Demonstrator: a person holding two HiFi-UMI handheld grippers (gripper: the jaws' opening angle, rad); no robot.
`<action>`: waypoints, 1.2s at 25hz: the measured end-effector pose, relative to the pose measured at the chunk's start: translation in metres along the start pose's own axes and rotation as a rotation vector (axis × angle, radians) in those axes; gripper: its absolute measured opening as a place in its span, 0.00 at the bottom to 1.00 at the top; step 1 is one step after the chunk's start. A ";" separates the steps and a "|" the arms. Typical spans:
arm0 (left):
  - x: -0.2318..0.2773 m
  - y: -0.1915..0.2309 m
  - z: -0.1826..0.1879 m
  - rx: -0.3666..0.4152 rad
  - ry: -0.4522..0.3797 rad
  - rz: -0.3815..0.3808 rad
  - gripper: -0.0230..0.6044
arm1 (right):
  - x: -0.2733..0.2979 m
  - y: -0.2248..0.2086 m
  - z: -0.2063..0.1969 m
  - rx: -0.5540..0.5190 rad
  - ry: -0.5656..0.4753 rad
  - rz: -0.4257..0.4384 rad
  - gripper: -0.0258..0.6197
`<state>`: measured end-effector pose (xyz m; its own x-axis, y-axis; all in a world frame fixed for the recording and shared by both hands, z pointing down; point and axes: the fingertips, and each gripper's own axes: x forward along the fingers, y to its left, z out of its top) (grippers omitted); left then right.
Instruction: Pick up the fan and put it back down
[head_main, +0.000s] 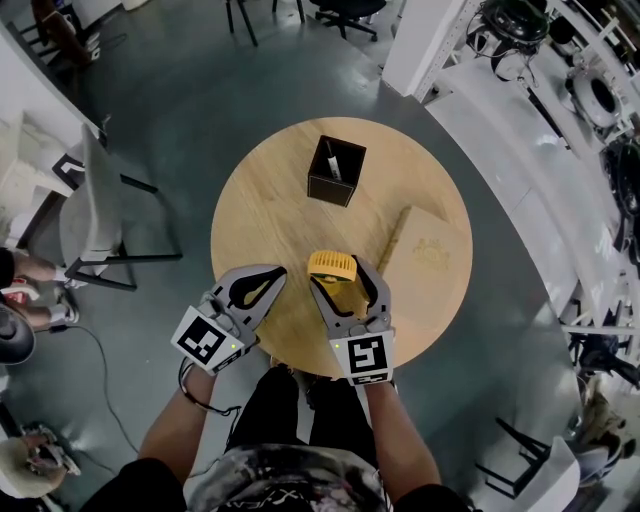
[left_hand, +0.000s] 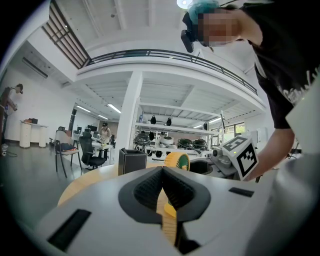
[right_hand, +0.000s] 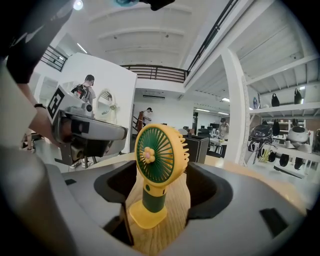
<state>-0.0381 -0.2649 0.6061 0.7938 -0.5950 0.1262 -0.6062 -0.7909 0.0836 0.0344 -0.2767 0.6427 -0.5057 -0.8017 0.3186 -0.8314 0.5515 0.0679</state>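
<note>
A small yellow and green fan (head_main: 332, 266) stands upright on its base on the round wooden table (head_main: 262, 205), near the front edge. My right gripper (head_main: 337, 273) reaches around it, one jaw on each side. In the right gripper view the fan (right_hand: 159, 159) stands between the jaws with a gap on both sides, and the pads do not press on it. My left gripper (head_main: 277, 273) hovers just left of the fan with its tips together and nothing between them. The left gripper view shows the fan (left_hand: 177, 161) beyond its closed tips.
A black open-topped box (head_main: 336, 171) stands at the table's far side. A flat light-brown box (head_main: 432, 262) lies at the right and overhangs the rim. A grey chair (head_main: 92, 215) stands to the left, and white racks with gear line the right.
</note>
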 end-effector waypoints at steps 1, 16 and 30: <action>0.000 0.000 0.001 -0.002 -0.001 -0.001 0.06 | 0.000 0.000 0.000 -0.009 -0.010 0.003 0.52; -0.001 0.001 0.001 0.005 -0.003 -0.002 0.06 | -0.015 0.007 0.008 -0.031 -0.158 0.019 0.33; -0.009 -0.003 0.013 0.017 -0.014 -0.002 0.06 | -0.030 0.006 0.021 0.021 -0.189 0.009 0.32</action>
<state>-0.0427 -0.2593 0.5924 0.7956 -0.5953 0.1124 -0.6038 -0.7942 0.0675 0.0399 -0.2539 0.6141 -0.5460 -0.8267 0.1360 -0.8302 0.5557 0.0451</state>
